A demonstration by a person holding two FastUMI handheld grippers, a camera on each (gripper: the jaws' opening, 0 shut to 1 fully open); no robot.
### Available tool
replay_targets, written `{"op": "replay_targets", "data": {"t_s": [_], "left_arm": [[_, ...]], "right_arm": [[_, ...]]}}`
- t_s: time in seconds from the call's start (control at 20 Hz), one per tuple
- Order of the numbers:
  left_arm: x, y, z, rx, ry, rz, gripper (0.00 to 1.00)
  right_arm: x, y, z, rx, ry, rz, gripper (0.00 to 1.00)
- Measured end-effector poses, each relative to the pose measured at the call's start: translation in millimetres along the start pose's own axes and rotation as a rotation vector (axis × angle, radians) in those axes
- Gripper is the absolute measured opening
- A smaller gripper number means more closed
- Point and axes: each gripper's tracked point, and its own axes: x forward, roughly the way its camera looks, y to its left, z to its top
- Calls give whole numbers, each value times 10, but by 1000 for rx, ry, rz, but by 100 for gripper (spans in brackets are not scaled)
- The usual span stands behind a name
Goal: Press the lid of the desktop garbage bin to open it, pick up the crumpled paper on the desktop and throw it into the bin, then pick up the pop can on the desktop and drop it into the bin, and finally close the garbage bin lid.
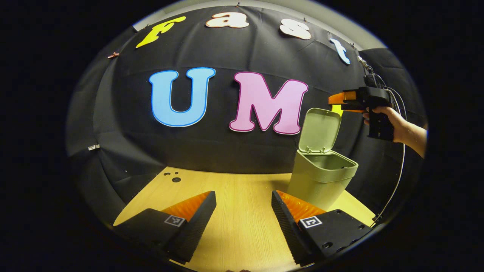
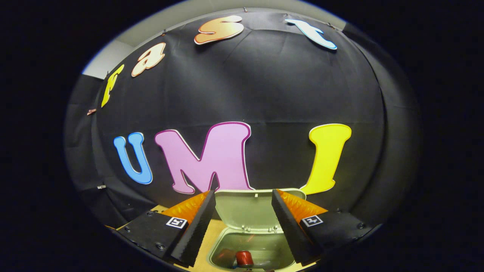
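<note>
Step in hand: as I judge it, closing the lid; the pop can [image 2: 244, 257] already lies inside the garbage bin [image 1: 321, 181], and the desk [image 1: 234, 211] in the left gripper view carries no paper or can.
Bin: it stands on the desk at the right side of the left gripper view, near the booth wall.
Lid: the lid [image 1: 319, 129] stands upright on its hinge at the back edge, its inner face turned to the front.
Right tool: the right tool [image 2: 244, 219] hovers above the open bin, its fingers apart and holding nothing; in the left gripper view it is seen beside and above the top of the lid, held by a hand [image 1: 389, 119].
Left tool: the left tool [image 1: 244, 215] rests low over the desk, fingers apart, empty, apart from the bin.
Paper: some darker thing lies beside the can, but it is too unclear to call it the paper.
How to do it well: bring the right tool behind the top edge of the lid and push it forward and down in one gentle arc.
Care: press on the middle of the lid until it latches; a sideways push could shift the light bin.
Risk: the bin may slide, so the left tool could steady its wall.
</note>
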Motion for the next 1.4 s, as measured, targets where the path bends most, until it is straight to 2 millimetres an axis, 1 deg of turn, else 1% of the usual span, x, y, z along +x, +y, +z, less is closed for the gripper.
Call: {"op": "replay_targets", "data": {"t_s": [0.25,0.45,0.6,0.7,0.75,0.85,0.95,1.1,1.4], "left_arm": [[-17,50,0,-3,0,12,94],[-12,75,7,-4,1,18,94],[-11,83,2,-6,2,21,94],[-25,90,6,-6,1,22,94],[-29,91,3,-6,2,23,94],[-38,87,-14,-7,3,21,95],[-33,74,-23,-9,5,20,94],[-30,42,-45,-13,7,12,94],[-6,-28,-76,-12,12,-11,94]], "right_arm": [[354,-119,20,-57,15,-42,95],[582,-120,33,-102,38,-50,95],[671,-117,-47,-99,72,-63,95],[697,-130,-149,-104,105,-70,95],[690,-121,-190,-101,121,-64,95],[684,-115,-204,-88,127,-60,95],[599,-100,-218,-87,137,-51,95],[410,-72,-273,-87,153,-38,95],[58,-5,-485,-64,179,-21,95]]}}
